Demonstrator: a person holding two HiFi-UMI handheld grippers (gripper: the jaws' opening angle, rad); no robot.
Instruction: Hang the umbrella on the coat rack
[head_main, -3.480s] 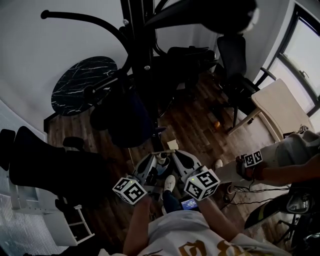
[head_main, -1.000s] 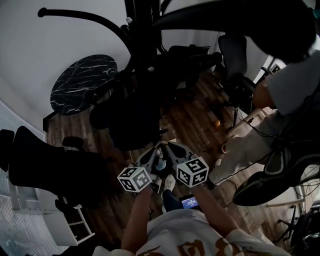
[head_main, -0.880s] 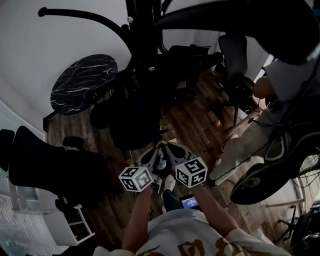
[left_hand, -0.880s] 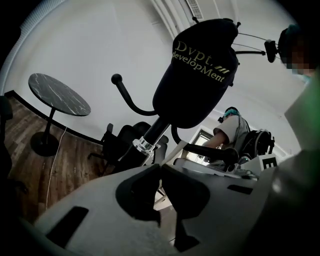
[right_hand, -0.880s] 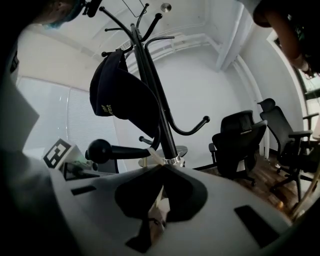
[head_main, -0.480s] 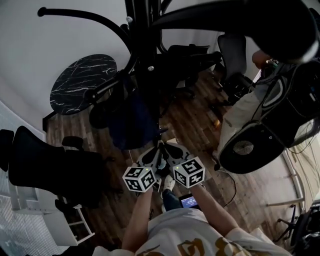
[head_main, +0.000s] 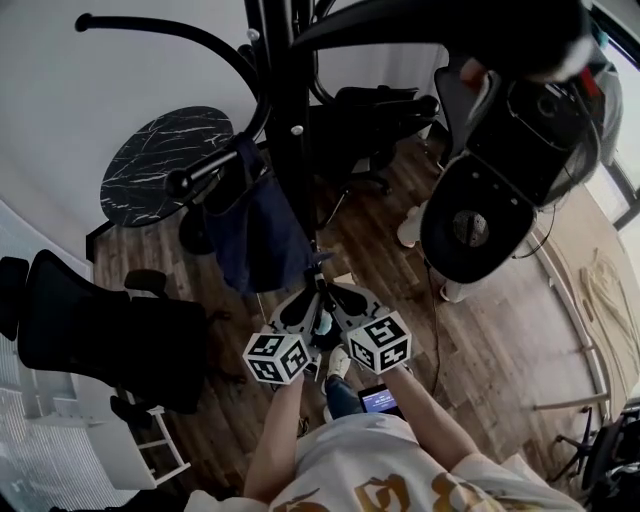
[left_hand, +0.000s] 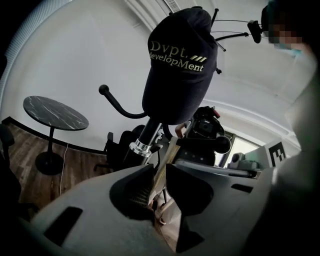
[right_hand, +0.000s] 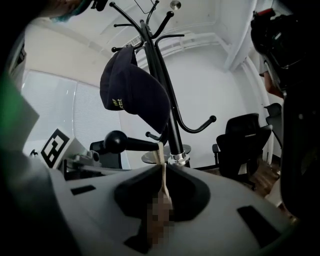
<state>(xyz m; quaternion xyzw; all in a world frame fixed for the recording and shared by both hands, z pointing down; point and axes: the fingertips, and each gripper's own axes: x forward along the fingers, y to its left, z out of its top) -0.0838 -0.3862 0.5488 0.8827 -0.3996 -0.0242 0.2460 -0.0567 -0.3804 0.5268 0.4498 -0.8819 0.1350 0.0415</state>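
Observation:
The black coat rack (head_main: 290, 130) stands just beyond my hands. A navy umbrella (head_main: 258, 235) with pale print hangs loosely furled from one of its arms. In the left gripper view the umbrella (left_hand: 177, 75) fills the top beside the rack pole (left_hand: 145, 140). A thin tan stick (left_hand: 170, 152) at its lower end runs down between the jaws of my left gripper (left_hand: 160, 172), which is shut on it. My right gripper (right_hand: 162, 172) is shut on the same stick (right_hand: 160, 155), below the umbrella (right_hand: 132, 92). In the head view the left gripper (head_main: 312, 305) and right gripper (head_main: 330, 303) meet tip to tip.
A round black marble table (head_main: 165, 165) stands left of the rack. Black office chairs sit at left (head_main: 100, 335) and behind the rack (head_main: 375, 110). A large black pack (head_main: 500, 170) carried by a person hangs close at the right. A white shelf (head_main: 100, 440) stands at lower left.
My grippers have drawn together since 3.5 s ago and have barely moved in the last second. The person with the black pack has crossed the right side. The picture has brightened.

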